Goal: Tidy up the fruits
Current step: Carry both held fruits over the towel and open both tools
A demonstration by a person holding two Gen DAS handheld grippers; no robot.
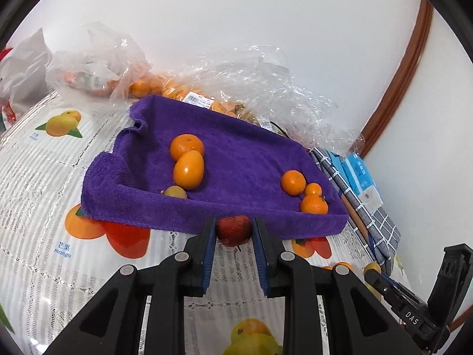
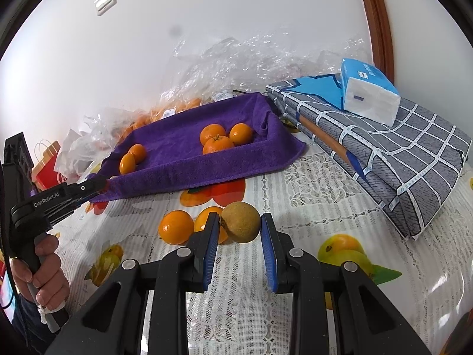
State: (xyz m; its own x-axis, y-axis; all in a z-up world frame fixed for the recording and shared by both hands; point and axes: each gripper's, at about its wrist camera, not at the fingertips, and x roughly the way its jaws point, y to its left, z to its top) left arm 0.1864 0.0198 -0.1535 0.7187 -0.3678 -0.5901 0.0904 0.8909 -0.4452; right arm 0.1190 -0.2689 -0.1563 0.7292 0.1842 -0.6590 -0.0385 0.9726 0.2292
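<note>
A purple towel-lined tray (image 1: 236, 216) (image 2: 189, 174) holds several oranges: two and a small brownish fruit at its left (image 1: 189, 169), three at its right (image 1: 292, 182) (image 2: 217, 145). My left gripper (image 1: 233, 230) is shut on a red apple (image 1: 234, 230), held just before the tray's near wall. My right gripper (image 2: 240, 224) is shut on a round brown fruit (image 2: 241, 222) just above the tablecloth. Two oranges (image 2: 176, 226) lie on the cloth left of it.
Clear plastic bags of oranges (image 1: 177, 88) (image 2: 236, 59) lie behind the tray against the wall. Folded grey checked cloth (image 2: 384, 153) with a tissue pack (image 2: 369, 94) is at the right. A red paper bag (image 2: 47, 165) is at the left.
</note>
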